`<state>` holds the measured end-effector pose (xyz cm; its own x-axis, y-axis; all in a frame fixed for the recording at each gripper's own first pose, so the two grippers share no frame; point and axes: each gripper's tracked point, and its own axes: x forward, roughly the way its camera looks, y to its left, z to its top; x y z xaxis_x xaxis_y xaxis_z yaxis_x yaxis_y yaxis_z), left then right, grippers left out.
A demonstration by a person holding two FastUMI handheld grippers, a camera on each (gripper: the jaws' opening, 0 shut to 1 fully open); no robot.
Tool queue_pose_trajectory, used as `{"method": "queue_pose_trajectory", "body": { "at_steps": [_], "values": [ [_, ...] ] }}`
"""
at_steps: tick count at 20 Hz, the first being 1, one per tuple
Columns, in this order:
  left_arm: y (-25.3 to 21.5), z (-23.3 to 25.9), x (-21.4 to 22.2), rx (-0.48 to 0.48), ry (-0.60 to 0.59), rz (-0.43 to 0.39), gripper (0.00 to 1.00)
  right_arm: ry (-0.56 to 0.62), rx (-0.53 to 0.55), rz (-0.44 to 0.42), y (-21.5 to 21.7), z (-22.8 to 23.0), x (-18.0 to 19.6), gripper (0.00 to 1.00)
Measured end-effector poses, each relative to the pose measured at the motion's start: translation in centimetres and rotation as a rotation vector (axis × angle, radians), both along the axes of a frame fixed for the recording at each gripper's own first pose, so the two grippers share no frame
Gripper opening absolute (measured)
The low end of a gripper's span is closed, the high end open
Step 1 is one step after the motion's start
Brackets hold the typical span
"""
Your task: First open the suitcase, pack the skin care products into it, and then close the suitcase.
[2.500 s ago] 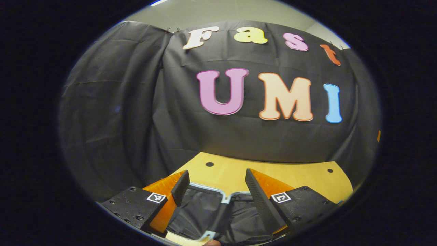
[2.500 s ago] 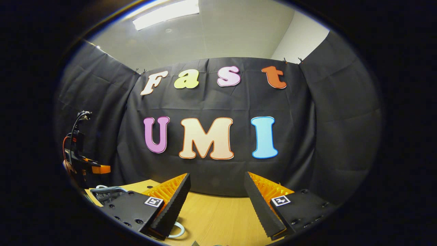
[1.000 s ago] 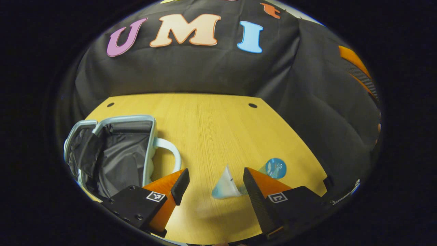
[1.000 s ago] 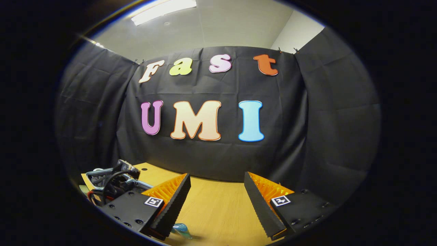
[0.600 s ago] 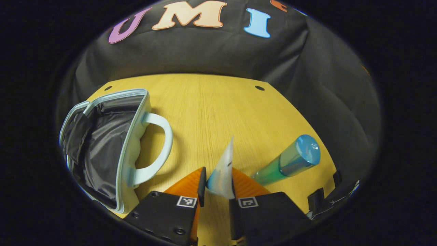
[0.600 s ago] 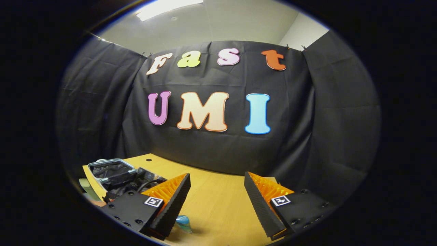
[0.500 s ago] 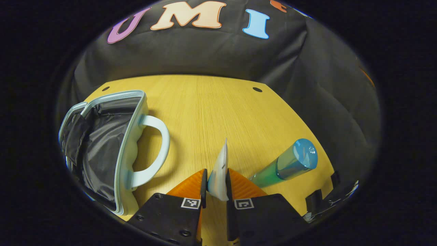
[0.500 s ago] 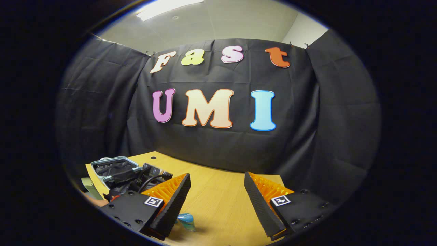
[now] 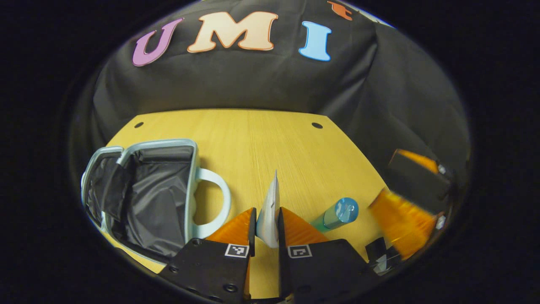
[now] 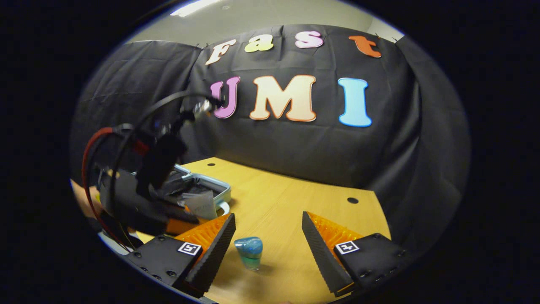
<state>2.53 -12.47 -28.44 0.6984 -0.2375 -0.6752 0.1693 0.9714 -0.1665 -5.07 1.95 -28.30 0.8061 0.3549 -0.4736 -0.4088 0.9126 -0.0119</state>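
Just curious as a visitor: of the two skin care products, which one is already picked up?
The flat white tube, pinched in the left gripper. The blue-capped bottle stands free on the table.

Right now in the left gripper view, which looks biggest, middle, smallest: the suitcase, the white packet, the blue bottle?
1. suitcase
2. white packet
3. blue bottle, though the packet sits nearer the camera, so their true sizes are unsure.

readable text: none | tube (image 9: 269, 211) print: too small to read

Black cloth wall (image 10: 303, 152) behind a yellow wooden table (image 9: 270, 143).
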Motion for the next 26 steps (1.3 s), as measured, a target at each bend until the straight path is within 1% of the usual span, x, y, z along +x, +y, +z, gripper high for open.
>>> {"method": "queue_pose_trajectory", "body": {
  "at_steps": [4, 8, 10, 11, 12, 14, 15, 17, 19, 21, 22, 25, 26],
  "values": [
    [2.1, 2.8, -0.2, 0.006, -0.03, 0.055, 0.19, 0.077, -0.014, 0.035, 0.7, -4.8, -0.7, 1.0],
    [4.4, 3.6, -1.0, 0.03, -0.023, 0.119, 0.19, 0.13, -0.041, 0.062, 1.0, -9.1, -2.0, 0.99],
    [5.7, 3.7, -1.6, 0.042, -0.016, 0.151, 0.19, 0.178, -0.038, 0.085, 1.4, -11.1, -2.7, 0.99],
    [6.4, 3.7, -1.8, 0.048, -0.012, 0.166, 0.19, 0.195, -0.033, 0.092, 1.4, -11.7, -2.9, 0.96],
    [7.2, 3.7, -2.0, 0.05, -0.009, 0.18, 0.19, 0.197, -0.031, 0.091, 1.4, -11.7, -2.9, 0.89],
    [8.8, 3.4, -2.3, 0.052, 0.004, 0.207, 0.18, 0.204, -0.022, 0.086, 1.6, -11.8, -2.6, 0.49],
    [9.7, 3.1, -2.5, 0.055, 0.012, 0.218, 0.18, 0.217, -0.009, 0.076, 1.6, -11.8, -2.4, 0.47],
    [11.9, 2.9, -2.5, 0.07, 0.027, 0.237, 0.19, 0.252, 0.005, 0.054, 1.8, -11.7, -2.3, 0.45],
    [14.4, 2.3, -2.3, 0.096, 0.055, 0.248, 0.19, 0.261, 0.031, 0.032, 2.4, -10.2, -1.7, 0.46],
    [16.9, 1.4, -2.0, 0.131, 0.096, 0.251, 0.19, 0.273, 0.06, 0.017, 3.6, -8.7, -1.1, 0.45],
    [18.0, 0.5, -2.0, 0.137, 0.137, 0.253, 0.19, 0.286, 0.079, 0.012, 4.5, -8.0, -0.9, 0.45],
    [20.1, -2.1, -1.8, 0.161, 0.241, 0.219, 0.18, 0.332, 0.152, 0.034, 8.3, -5.5, -0.9, 0.44],
    [20.7, -3.1, -1.7, 0.168, 0.266, 0.206, 0.19, 0.365, 0.174, 0.056, 9.9, -5.0, -1.2, 0.46]
  ]
}}
